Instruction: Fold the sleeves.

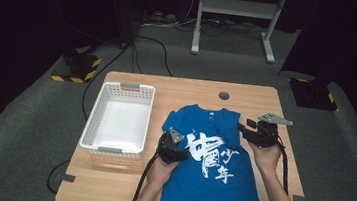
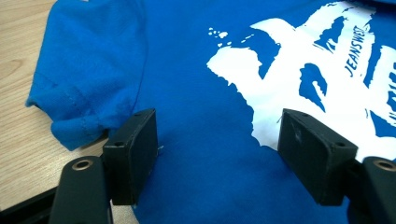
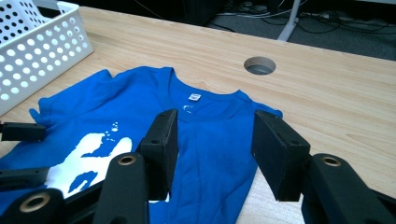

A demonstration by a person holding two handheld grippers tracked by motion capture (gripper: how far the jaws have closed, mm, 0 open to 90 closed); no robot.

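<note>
A white perforated plastic basket (image 1: 119,119) stands on the left part of the light wooden surface (image 1: 187,89). A round cable hole (image 1: 223,95) sits near the surface's far edge. On the grey carpet beyond, black cables (image 1: 152,45) trail beside a white metal stand (image 1: 235,16).

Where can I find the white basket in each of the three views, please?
High view: the white basket stands on the table's left half, beside the blue T-shirt.
Left gripper view: not in it.
Right gripper view: top left corner, cut off by the edge.
Shared landmark: the T-shirt's white print.
</note>
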